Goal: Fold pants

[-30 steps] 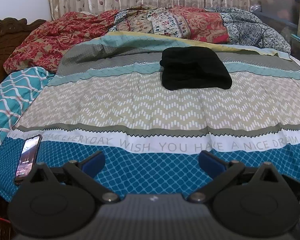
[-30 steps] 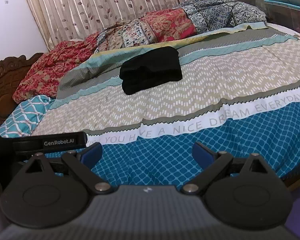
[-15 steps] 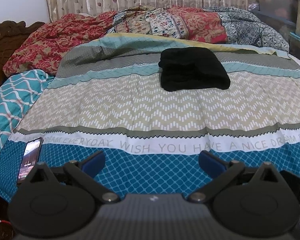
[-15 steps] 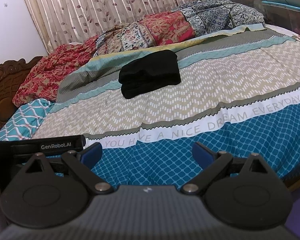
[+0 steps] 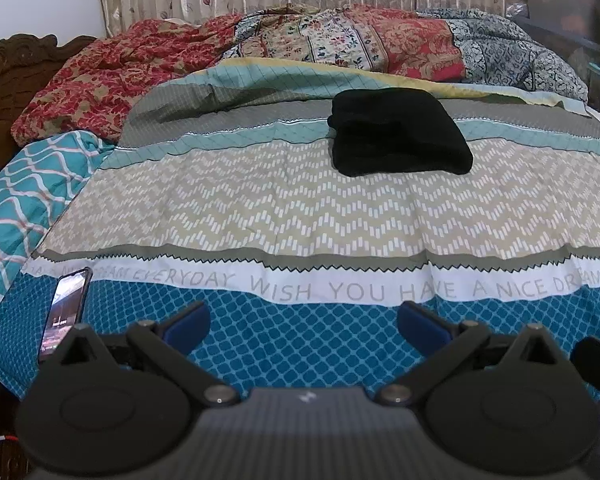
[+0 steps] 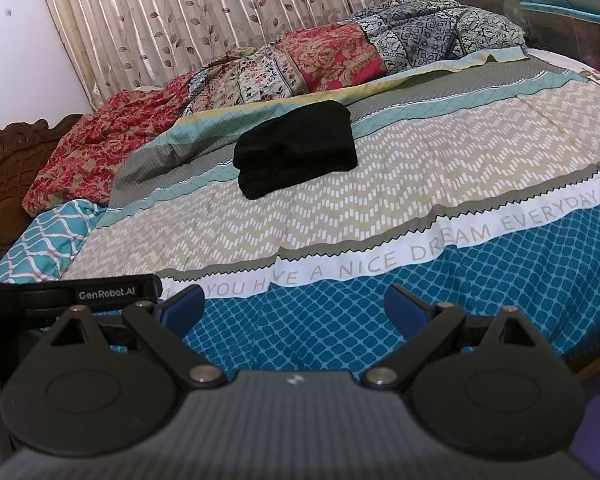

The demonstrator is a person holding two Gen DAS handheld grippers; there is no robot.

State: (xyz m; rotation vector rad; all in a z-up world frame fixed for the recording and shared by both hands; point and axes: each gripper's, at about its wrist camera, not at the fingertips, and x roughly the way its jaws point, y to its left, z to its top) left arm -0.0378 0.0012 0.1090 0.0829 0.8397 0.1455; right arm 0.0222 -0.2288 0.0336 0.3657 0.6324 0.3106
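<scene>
Black pants (image 5: 396, 132) lie folded into a compact rectangle on the bed, far from me; they also show in the right wrist view (image 6: 296, 152). My left gripper (image 5: 304, 326) is open and empty, held over the blue front band of the bedspread. My right gripper (image 6: 294, 308) is open and empty too, over the same front band, to the right of the left one. Part of the left gripper's body (image 6: 80, 294) shows at the left edge of the right wrist view. Both grippers are well short of the pants.
A patterned bedspread (image 5: 300, 208) covers the bed. A phone (image 5: 64, 312) lies at its front left corner. Crumpled red and floral quilts (image 5: 340, 44) pile along the far side by the curtain. A carved wooden headboard (image 5: 4, 72) stands left; storage boxes (image 6: 572, 12) stand right.
Both grippers have drifted back slightly and tilted up a little; the pants sit a bit lower in each view. The pants have not moved and the jaws stay open.
</scene>
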